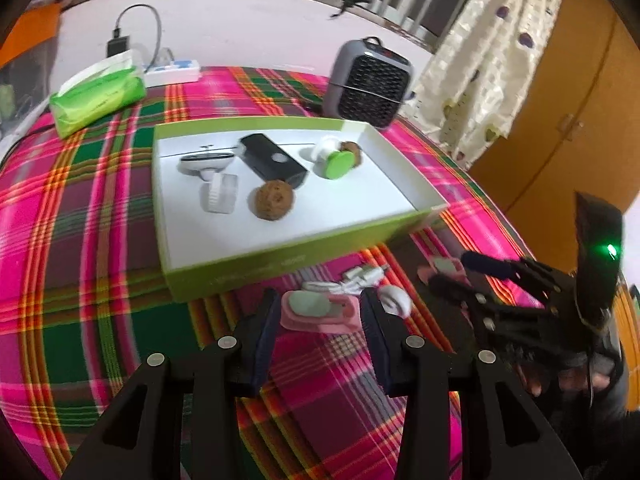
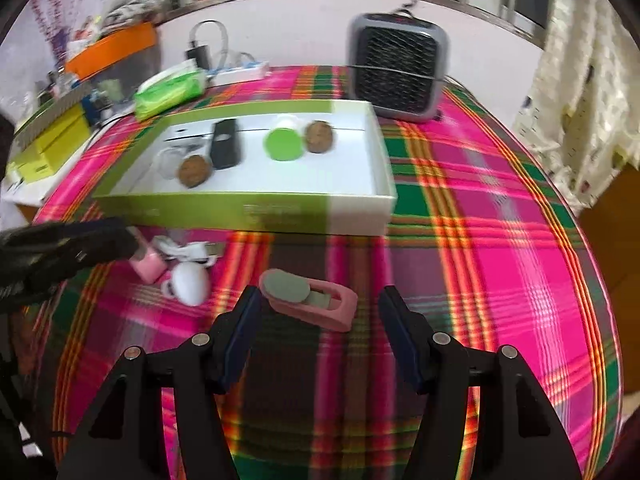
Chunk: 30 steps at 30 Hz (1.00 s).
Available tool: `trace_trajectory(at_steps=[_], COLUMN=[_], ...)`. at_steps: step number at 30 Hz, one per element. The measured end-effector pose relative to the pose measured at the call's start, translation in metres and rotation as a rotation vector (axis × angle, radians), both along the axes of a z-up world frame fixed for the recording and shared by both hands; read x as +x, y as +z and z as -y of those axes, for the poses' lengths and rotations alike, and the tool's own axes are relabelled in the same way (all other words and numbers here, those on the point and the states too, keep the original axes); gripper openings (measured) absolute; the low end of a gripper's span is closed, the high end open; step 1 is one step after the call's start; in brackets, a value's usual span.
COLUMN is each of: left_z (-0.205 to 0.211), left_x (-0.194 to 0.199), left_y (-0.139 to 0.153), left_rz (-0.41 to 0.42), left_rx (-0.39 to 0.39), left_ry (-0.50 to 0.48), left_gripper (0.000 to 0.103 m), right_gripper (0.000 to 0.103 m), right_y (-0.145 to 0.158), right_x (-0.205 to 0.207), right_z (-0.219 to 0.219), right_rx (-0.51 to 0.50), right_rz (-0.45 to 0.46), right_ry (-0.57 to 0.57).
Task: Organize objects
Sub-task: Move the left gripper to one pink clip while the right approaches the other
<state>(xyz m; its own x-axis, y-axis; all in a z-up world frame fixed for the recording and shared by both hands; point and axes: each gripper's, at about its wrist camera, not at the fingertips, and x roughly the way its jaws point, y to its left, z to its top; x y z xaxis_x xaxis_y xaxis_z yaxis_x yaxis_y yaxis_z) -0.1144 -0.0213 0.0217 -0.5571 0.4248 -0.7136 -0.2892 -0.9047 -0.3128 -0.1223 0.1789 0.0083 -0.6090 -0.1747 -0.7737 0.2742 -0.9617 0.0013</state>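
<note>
Pink clips lie on the plaid cloth (image 2: 500, 208) in front of the shallow green-walled box (image 1: 280, 256): one clip (image 1: 320, 312), a rounded slab with a grey oval pad, sits between the left gripper's (image 1: 318, 320) spread jaws; the other clip (image 2: 308, 298) rests ahead of the open right gripper (image 2: 320, 316). A smooth white egg-shaped piece (image 2: 190, 278) and coiled white cable (image 2: 192, 250) lie beside them. Two rough brown balls (image 1: 274, 200) sit inside the box.

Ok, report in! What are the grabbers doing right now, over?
Left gripper open around one pink clip. Right gripper open at the other pink clip. Neither gripped. Green box beyond, path clear.
</note>
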Motion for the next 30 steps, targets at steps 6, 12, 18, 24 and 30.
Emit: trace_trajectory(at_steps=[6, 12, 18, 24, 30], left_z=[-0.005, -0.008, -0.005, -0.013, -0.018], left_x=[0.01, 0.016, 0.009, -0.001, 0.011], left_y=[-0.003, 0.001, 0.009, 0.0, -0.004], left_rz=[0.011, -0.001, -0.068, -0.032, -0.025], left_rx=[-0.025, -0.052, -0.089, -0.099, -0.113], left_ry=[-0.06, -0.1, -0.085, -0.147, -0.165], left_gripper=[0.039, 0.039, 0.039, 0.039, 0.039], right_gripper=[0.061, 0.061, 0.061, 0.061, 0.061], right_y=[0.0, 0.0, -0.002, -0.004, -0.004], right_x=[-0.003, -0.003, -0.006, -0.01, -0.012], right_z=[-0.01, -0.014, -0.013, -0.014, -0.012], right_rx=[0.015, -0.003, -0.021, -0.044, -0.042], right_rz=[-0.001, 0.002, 0.013, 0.025, 0.025], right_ry=[-0.036, -0.023, 0.014, 0.03, 0.045])
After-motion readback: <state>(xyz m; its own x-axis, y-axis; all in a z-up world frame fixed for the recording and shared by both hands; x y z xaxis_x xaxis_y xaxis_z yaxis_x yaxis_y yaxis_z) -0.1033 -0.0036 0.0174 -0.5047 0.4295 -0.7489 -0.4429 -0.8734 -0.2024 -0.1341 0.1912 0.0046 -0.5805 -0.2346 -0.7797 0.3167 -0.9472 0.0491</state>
